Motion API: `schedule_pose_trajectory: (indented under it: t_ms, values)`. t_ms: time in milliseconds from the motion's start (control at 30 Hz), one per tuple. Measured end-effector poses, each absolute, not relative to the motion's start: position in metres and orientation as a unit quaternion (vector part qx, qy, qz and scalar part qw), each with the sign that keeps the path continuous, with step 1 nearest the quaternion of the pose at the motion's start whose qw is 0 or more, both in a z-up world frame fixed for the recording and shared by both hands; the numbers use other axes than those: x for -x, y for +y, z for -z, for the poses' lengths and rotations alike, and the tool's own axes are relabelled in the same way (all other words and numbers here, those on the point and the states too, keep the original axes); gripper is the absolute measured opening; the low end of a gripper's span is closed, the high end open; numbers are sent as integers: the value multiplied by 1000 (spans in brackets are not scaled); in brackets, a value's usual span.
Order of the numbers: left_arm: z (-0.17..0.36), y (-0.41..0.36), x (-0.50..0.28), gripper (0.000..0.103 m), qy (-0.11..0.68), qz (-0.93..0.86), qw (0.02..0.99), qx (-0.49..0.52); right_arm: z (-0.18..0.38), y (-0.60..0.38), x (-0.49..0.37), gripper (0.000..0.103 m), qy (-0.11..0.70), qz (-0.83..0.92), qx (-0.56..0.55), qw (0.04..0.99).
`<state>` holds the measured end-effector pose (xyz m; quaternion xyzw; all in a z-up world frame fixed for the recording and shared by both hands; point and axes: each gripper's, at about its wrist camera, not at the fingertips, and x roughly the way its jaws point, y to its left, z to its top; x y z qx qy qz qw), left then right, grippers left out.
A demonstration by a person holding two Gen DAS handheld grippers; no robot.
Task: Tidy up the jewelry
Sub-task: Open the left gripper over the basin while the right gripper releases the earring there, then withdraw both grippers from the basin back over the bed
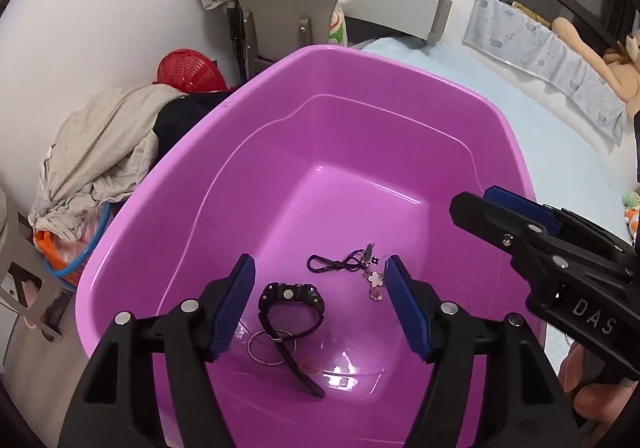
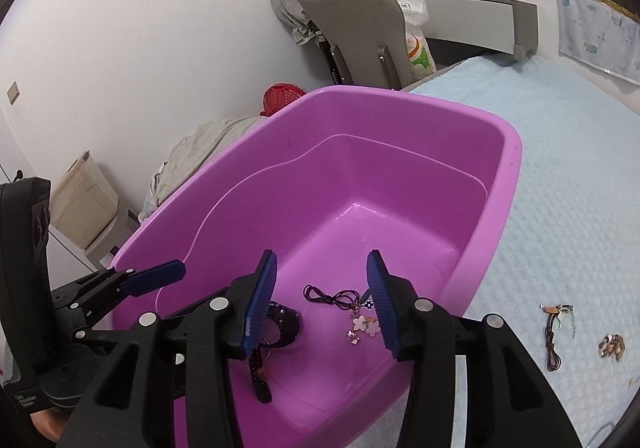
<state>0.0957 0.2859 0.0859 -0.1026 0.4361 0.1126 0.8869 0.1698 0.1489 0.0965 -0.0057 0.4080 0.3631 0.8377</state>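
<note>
Bedroom setup, purple tub (image 1: 360,96) parked on the blue bedspread (image 2: 568,168); watch (image 1: 291,304) and charm cord (image 1: 344,262) already lie at its near end. Both left gripper (image 1: 320,308) and right gripper (image 2: 322,304) hang over them released, nothing between the pads, probably a drop-off; more jewelry (image 2: 556,332) waits on the bedspread to the right.

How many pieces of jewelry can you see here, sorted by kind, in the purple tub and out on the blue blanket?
Watch in the tub: 1
Cord necklaces with charms, one in the tub, one on the blanket: 2
Thin ring bangle in the tub: 1
Beaded cluster on the blanket: 1
Total: 5
</note>
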Motion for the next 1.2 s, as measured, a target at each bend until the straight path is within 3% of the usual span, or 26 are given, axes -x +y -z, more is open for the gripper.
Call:
schedule_pose_trajectory:
  t_ms: [800,1200]
  values:
    - [-94,285,-72,72,432,-145,883,107,-112,120,-152,50,396,-360,-32,844]
    - [-107,265,-53,86,419,-146,891,98,-123,83,-125,62,387,-344,-55,854]
